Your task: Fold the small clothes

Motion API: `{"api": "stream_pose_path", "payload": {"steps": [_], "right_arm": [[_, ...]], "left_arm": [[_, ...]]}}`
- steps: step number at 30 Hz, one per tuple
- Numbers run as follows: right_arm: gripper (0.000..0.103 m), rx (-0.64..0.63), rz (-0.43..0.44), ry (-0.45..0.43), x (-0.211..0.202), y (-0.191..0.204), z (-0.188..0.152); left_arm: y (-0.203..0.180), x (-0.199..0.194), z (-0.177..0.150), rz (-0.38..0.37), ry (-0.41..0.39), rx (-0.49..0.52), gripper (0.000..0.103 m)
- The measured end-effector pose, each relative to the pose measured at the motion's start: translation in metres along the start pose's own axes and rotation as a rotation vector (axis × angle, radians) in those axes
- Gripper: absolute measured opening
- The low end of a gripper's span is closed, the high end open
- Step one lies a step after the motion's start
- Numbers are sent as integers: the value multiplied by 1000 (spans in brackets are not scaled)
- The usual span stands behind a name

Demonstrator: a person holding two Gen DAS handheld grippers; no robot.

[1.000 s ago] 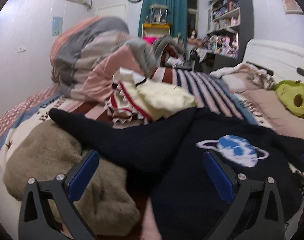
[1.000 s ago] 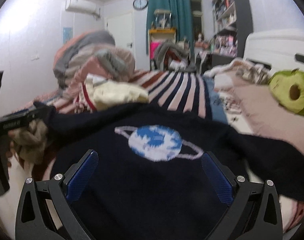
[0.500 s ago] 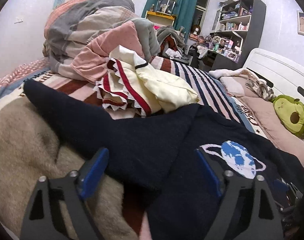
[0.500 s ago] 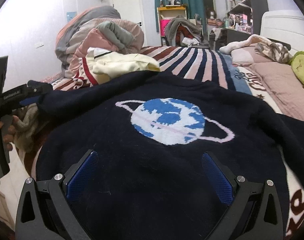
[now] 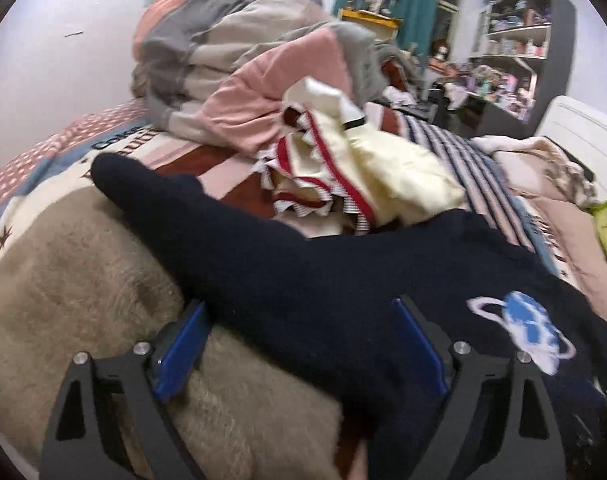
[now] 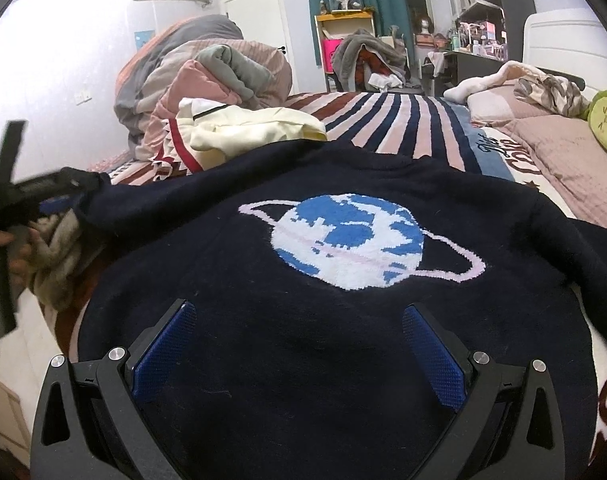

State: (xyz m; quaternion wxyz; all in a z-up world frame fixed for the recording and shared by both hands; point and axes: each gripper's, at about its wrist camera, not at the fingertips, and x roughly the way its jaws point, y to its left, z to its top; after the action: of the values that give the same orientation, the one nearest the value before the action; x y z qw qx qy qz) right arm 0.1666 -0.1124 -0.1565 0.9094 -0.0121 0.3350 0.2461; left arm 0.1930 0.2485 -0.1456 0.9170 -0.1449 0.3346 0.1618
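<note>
Navy sweater (image 6: pixel 303 320): its sleeve (image 5: pixel 207 224) runs toward eleven o'clock between your left gripper's (image 5: pixel 299 344) spread fingers; right gripper (image 6: pixel 299 344) likewise spread.

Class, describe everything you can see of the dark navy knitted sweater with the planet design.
The dark navy knitted sweater lies spread flat on the striped bedspread, a blue-and-white ringed planet knitted on it. One sleeve stretches over a beige fuzzy garment. A cream red-trimmed garment lies at its far edge. Both open grippers hover above.
</note>
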Motion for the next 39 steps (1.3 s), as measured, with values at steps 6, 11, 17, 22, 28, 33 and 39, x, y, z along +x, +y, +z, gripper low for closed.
{"api": "stream_pose_path", "payload": {"steps": [6, 11, 17, 22, 28, 33, 39], "right_arm": [[103, 18, 11, 23, 7, -8, -2], [103, 40, 16, -4, 0, -12, -2], [103, 47, 5, -35, -22, -19, -3], [103, 69, -31, -62, -48, -32, -7], [103, 90, -86, -67, -73, -45, -15], [103, 74, -107, -49, -75, -48, -14], [103, -23, -60, -60, -60, -22, 11]], "left_arm": [[-2, -1, 2, 63, -102, -8, 27], [-31, -34, 10, -3, -236, 119, 15], [-90, -73, 9, -214, -327, 304, 14], [-147, -74, -35, -437, -192, 483, 14], [-177, -30, -99, -518, 90, 533, 15], [-168, -42, -109, -564, 112, 514, 47], [-105, -95, -81, -558, -3, 417, 65]]}}
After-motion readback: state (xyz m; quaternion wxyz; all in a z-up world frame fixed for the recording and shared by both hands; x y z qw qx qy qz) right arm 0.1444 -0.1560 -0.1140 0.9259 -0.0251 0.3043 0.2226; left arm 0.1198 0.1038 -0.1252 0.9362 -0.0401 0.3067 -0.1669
